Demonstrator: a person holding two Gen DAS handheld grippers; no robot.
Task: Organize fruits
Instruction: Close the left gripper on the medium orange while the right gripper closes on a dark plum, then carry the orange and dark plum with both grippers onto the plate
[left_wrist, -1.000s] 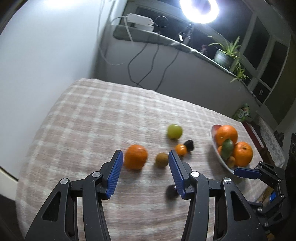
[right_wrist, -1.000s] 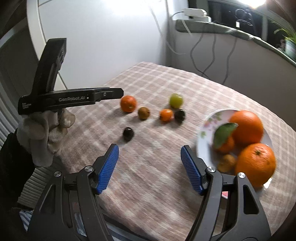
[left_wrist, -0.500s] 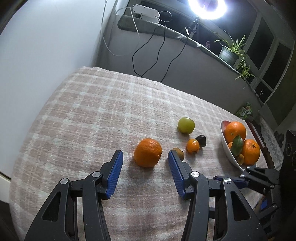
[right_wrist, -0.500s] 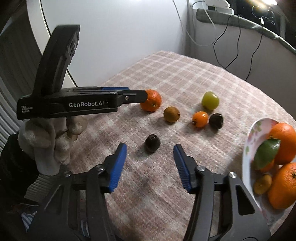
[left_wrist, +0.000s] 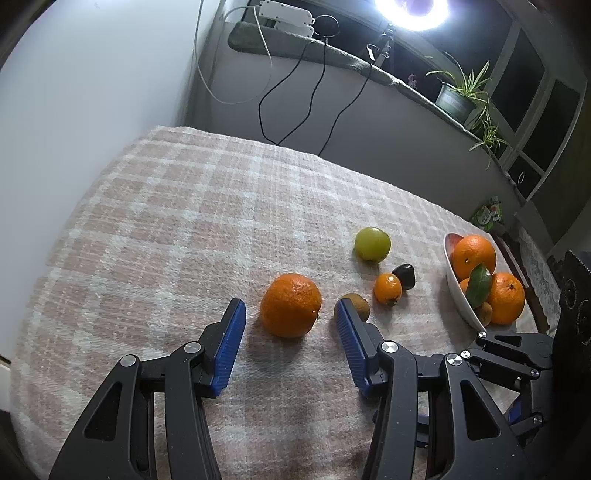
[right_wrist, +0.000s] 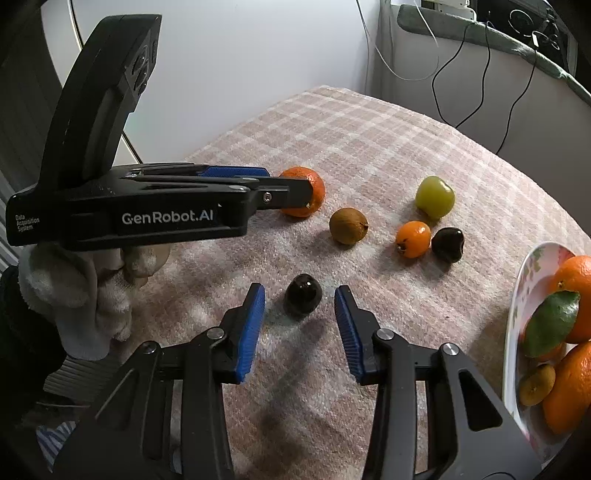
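Right wrist view: right gripper (right_wrist: 300, 301) jaws, closing but not yet touching, straddle the dark fruit (right_wrist: 303, 294) on the cloth.

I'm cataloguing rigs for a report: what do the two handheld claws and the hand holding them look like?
Both the left claw and the right claw have black angular linkages with silver rivets and ribbed blue pads. The left one's body reads "GenRobot.AI" in white. The hand beneath it wears a pale knitted glove with a dark sleeve.
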